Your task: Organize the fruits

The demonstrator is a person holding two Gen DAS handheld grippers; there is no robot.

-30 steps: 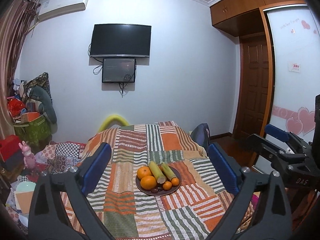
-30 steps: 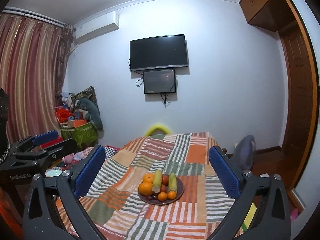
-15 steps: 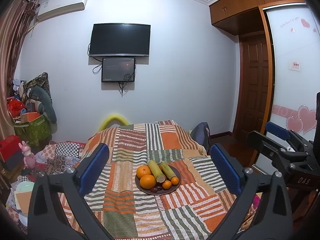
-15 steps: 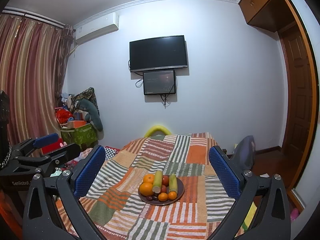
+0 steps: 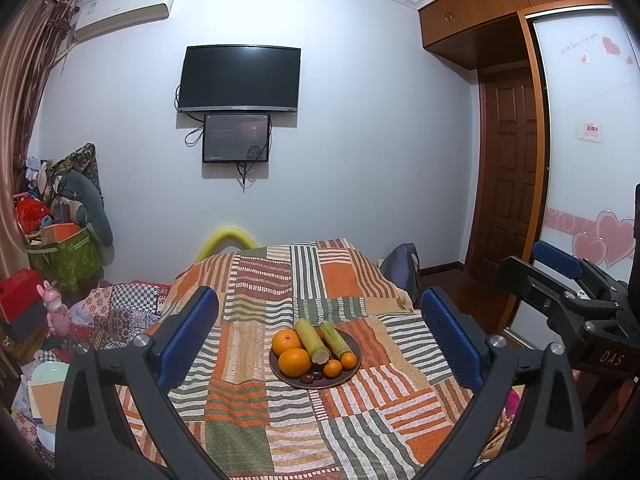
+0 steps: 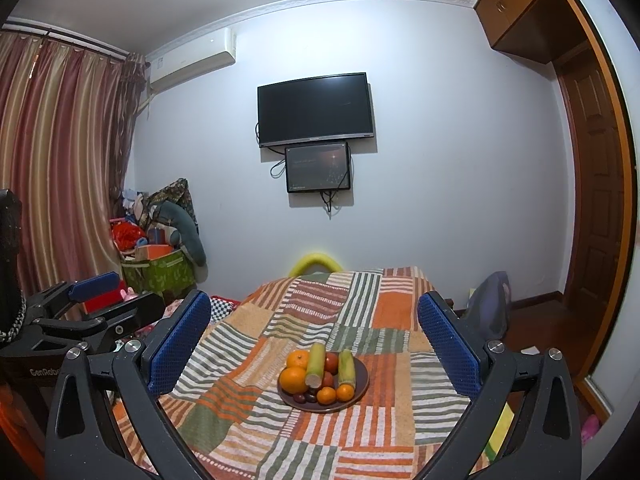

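Note:
A dark round plate (image 5: 352, 374) (image 6: 362, 384) sits mid-table on a striped patchwork cloth (image 5: 248, 432). It holds two large oranges (image 5: 295, 361) (image 6: 293, 379), two green sugarcane pieces (image 5: 312, 340) (image 6: 316, 364), small oranges (image 5: 333, 368) (image 6: 345, 392), red fruit (image 6: 331, 362) and dark chestnut-like fruits (image 5: 307, 378). My left gripper (image 5: 320, 340) is open, held well back from and above the plate. My right gripper (image 6: 316, 350) is open too, at a similar distance. Each gripper shows in the other's view, the right gripper (image 5: 576, 300) and the left gripper (image 6: 80, 312).
A yellow chair back (image 5: 226, 238) stands at the table's far end. Boxes, bags and toys (image 5: 60, 248) pile up at the left wall under curtains (image 6: 52, 160). A wooden door (image 5: 510, 172) and wardrobe panel are on the right. A backpack (image 6: 488, 304) rests right of the table.
Both views drifted only slightly; the left wrist view shifted a little, with the plate now lower in it. Both grippers stay open and empty.

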